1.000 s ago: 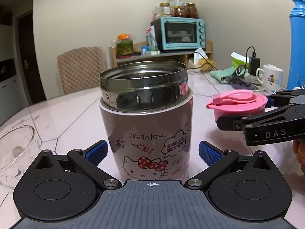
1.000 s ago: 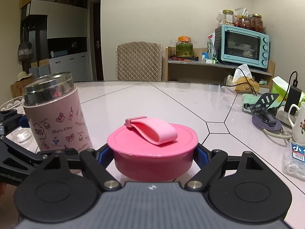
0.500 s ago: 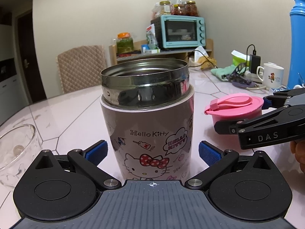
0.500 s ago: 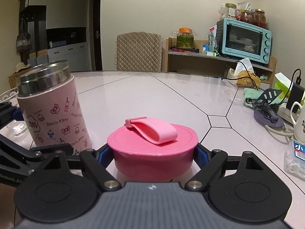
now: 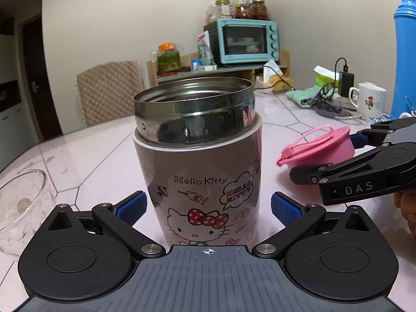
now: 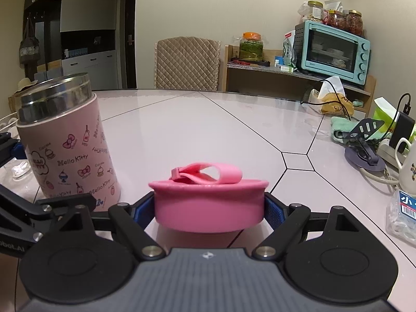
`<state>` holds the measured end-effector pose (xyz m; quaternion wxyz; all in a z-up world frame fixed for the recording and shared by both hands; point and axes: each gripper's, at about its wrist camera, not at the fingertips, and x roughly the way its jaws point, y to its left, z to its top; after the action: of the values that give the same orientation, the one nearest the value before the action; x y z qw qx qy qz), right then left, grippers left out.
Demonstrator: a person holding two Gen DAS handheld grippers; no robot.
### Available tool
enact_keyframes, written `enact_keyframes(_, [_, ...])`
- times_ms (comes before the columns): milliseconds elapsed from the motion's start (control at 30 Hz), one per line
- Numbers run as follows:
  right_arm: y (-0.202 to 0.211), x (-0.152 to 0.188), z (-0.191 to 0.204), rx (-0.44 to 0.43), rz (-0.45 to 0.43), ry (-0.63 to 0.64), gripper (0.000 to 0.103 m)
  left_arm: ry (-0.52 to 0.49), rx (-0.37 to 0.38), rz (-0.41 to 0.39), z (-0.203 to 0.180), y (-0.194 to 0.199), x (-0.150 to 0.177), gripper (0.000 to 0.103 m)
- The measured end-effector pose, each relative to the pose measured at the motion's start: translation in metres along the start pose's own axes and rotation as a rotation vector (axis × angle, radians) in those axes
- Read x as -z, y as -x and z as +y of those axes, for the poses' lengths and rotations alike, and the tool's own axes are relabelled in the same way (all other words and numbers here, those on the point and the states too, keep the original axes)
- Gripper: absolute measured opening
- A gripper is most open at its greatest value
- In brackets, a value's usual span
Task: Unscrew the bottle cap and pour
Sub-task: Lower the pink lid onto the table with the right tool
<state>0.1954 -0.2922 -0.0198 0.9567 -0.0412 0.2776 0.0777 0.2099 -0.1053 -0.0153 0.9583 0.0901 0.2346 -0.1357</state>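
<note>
Over the last 1 second the right gripper, fingers clamped on the pink cap, has tipped and lowered it toward the worktop, so unscrewing looks finished, while the left gripper, fingers spread, brackets the open bottle standing there unpoured.

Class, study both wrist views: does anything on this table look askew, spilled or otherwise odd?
Only the pink cap stands out: the right gripper holds it tilted, not level, off the open Hello Kitty flask. The left gripper flanks the flask, its pads apart from it. No spill shows.
</note>
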Motion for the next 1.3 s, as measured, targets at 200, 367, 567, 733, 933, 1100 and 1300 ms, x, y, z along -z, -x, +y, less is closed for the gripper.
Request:
enact_keyframes(200, [0.0001, -0.0002, 0.0005, 0.0, 0.003, 0.005, 0.085, -0.003, 0.0, 0.003, -0.0007, -0.001, -0.0002, 0.103])
enact_keyframes(367, [-0.0001, -0.0003, 0.0006, -0.003, 0.011, 0.006, 0.085, -0.005, 0.0, 0.006, -0.0007, -0.0015, -0.0002, 0.103])
enact_keyframes(567, [-0.0022, -0.0005, -0.0004, -0.003, 0.022, 0.008, 0.085, -0.004, 0.0, 0.009, -0.0004, -0.0018, 0.0, 0.103])
enact_keyframes(733, [-0.0034, -0.0001, -0.0006, -0.004, 0.029, 0.009, 0.085, -0.005, 0.0, 0.012, -0.0009, -0.0025, 0.0002, 0.103])
enact_keyframes(933, [-0.0045, 0.0009, -0.0003, -0.004, 0.038, 0.012, 0.085, -0.007, 0.0, 0.013, -0.0008, -0.0034, 0.0002, 0.103])
enact_keyframes(1100, [-0.0045, 0.0013, 0.0002, -0.003, 0.04, 0.014, 0.086, -0.006, -0.005, 0.013, -0.0036, -0.004, 0.0014, 0.103])
enact_keyframes(1300, [-0.0032, 0.0017, 0.0008, -0.001, 0.038, 0.013, 0.086, -0.007, -0.005, 0.015, -0.0031, -0.0031, 0.0027, 0.103])
